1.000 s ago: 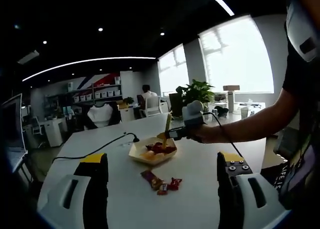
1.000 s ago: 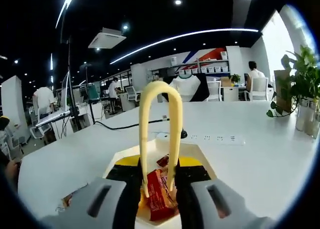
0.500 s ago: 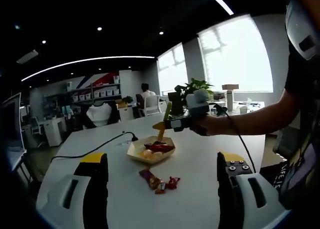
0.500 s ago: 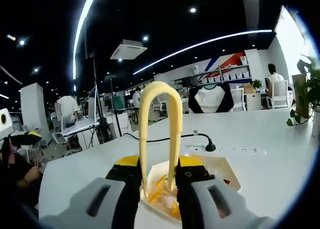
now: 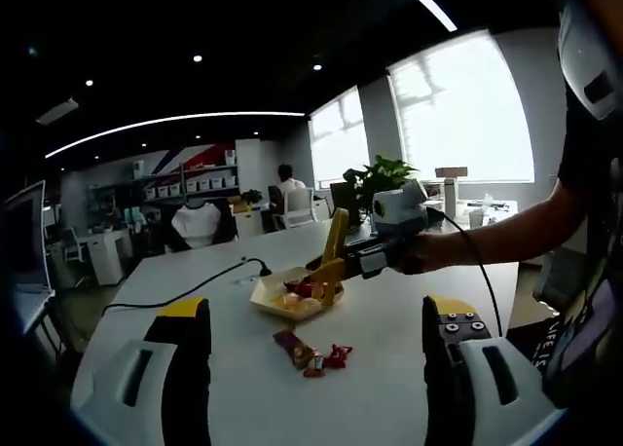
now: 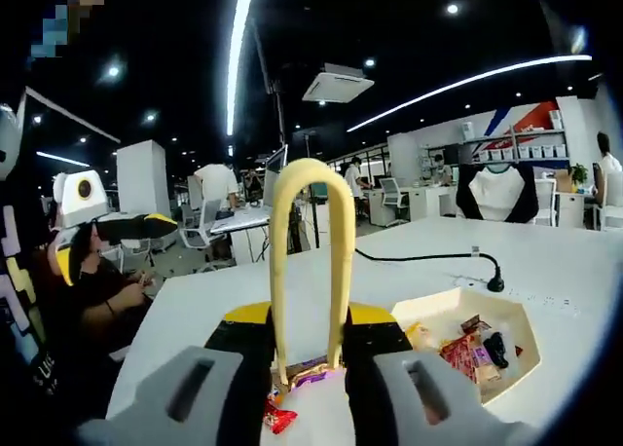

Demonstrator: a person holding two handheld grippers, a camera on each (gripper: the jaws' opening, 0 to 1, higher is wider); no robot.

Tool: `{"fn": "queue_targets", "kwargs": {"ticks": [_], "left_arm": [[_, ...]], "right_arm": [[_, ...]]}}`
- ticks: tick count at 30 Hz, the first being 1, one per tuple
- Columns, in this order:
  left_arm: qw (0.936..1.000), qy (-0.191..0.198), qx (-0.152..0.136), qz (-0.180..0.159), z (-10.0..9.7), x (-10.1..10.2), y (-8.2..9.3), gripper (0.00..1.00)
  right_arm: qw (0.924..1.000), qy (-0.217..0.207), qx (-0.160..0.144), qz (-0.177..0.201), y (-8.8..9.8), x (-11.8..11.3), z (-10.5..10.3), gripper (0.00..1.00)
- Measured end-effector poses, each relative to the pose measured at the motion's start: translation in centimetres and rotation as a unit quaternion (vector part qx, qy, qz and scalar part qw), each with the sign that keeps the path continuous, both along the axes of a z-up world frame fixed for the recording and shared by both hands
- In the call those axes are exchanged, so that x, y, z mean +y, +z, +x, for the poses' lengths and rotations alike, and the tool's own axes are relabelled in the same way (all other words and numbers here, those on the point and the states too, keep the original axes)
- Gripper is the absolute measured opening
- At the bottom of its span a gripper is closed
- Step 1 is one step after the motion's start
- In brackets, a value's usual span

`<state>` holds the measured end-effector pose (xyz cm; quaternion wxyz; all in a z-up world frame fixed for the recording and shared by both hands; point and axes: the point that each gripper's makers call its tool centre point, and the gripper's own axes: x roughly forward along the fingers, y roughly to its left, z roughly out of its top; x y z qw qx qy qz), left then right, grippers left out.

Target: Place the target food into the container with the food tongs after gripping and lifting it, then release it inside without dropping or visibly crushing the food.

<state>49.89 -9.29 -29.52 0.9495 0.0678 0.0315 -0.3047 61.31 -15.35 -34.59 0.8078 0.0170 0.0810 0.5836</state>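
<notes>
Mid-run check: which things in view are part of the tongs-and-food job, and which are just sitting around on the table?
Job:
- yellow tongs, held shut in the right gripper
- wrapped snacks on the table
- white tray with snacks in it
- left gripper, open, hovering

Lying about:
- black cable
- potted plant
- white table

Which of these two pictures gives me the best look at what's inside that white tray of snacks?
The right gripper view. It looks down into the tray from close by, so the red packets and orange pieces inside show clearly. In the left gripper view the tray sits farther off on the table, seen from a low angle, with the yellow tongs partly in front of it.
</notes>
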Motion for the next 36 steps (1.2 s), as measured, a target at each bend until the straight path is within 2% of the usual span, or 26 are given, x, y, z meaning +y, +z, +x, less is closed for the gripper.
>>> {"fn": "queue_targets", "kwargs": {"ticks": [3, 5, 9, 11, 12, 14, 18, 22, 27, 31, 36], "left_arm": [[1.0, -0.002, 0.002, 0.001, -0.1, -0.1, -0.1, 0.95], [1.0, -0.002, 0.002, 0.002, -0.1, 0.0, -0.1, 0.95], [1.0, 0.0, 0.001, 0.0, -0.1, 0.1, 0.1, 0.95], [1.0, 0.001, -0.001, 0.0, -0.2, 0.1, 0.2, 0.95], [1.0, 0.002, -0.002, 0.002, -0.2, 0.2, 0.2, 0.95], [1.0, 0.003, 0.0, 0.005, -0.2, 0.3, 0.0, 0.95], [0.9999, 0.01, 0.003, 0.002, -0.3, 0.8, -0.1, 0.95], [0.9999, 0.014, 0.005, 0.0, -0.3, 1.0, -0.3, 0.95], [0.9999, 0.01, 0.007, 0.004, -0.2, 0.8, -0.4, 0.95], [0.9999, 0.011, 0.007, 0.002, -0.2, 0.7, -0.4, 0.95], [0.9999, 0.01, 0.007, 0.002, -0.2, 0.6, -0.3, 0.95]], "right_arm": [[0.9986, 0.05, -0.016, -0.007, -0.4, 0.6, -1.8, 0.24], [0.9964, 0.085, -0.001, -0.007, -1.0, 1.0, -3.0, 0.24], [0.9944, 0.103, 0.009, -0.022, -2.5, 1.4, -3.3, 0.24], [0.9946, 0.099, 0.0, -0.029, -3.0, 1.4, -3.0, 0.24], [0.9954, 0.093, 0.0, -0.022, -3.0, 1.3, -2.7, 0.24], [0.993, 0.108, 0.046, 0.001, -3.0, 1.3, -3.1, 0.24], [0.9906, 0.127, 0.032, -0.041, -4.8, 1.2, -3.5, 0.24], [0.9882, 0.137, 0.031, -0.06, -5.8, 1.4, -3.8, 0.24], [0.9843, 0.154, 0.0, -0.086, -6.3, 1.6, -4.1, 0.24], [0.9774, 0.17, -0.03, -0.122, -7.1, 1.5, -4.4, 0.24], [0.9754, 0.175, -0.035, -0.129, -7.2, 1.6, -4.9, 0.24]]}}
